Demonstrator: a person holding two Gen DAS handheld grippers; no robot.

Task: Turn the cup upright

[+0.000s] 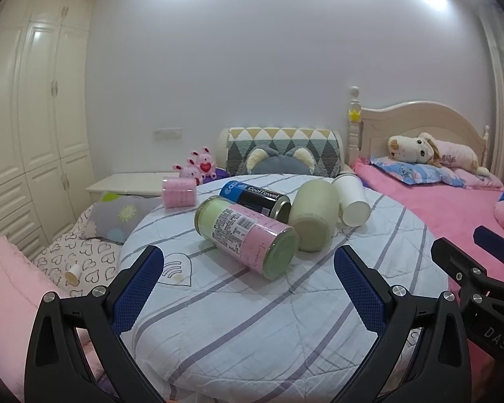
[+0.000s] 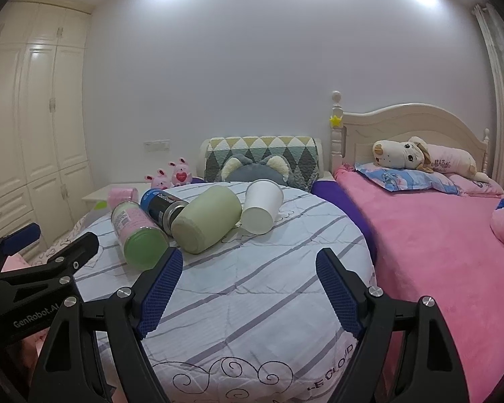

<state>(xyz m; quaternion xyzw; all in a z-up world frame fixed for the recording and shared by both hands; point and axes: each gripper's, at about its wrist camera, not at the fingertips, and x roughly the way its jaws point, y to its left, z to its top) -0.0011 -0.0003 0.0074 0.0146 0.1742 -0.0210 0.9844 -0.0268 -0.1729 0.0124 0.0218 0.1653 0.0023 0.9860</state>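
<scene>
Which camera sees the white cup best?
The right wrist view. There the white cup lies on its side on the striped cover, whole, with its base toward the camera and nothing in front. In the left wrist view the same cup sits farther off, partly behind the pale green jar.

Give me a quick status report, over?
Left gripper and right gripper open, empty. White paper cup on its side, untouched. Pale green jar lies against it.
</scene>
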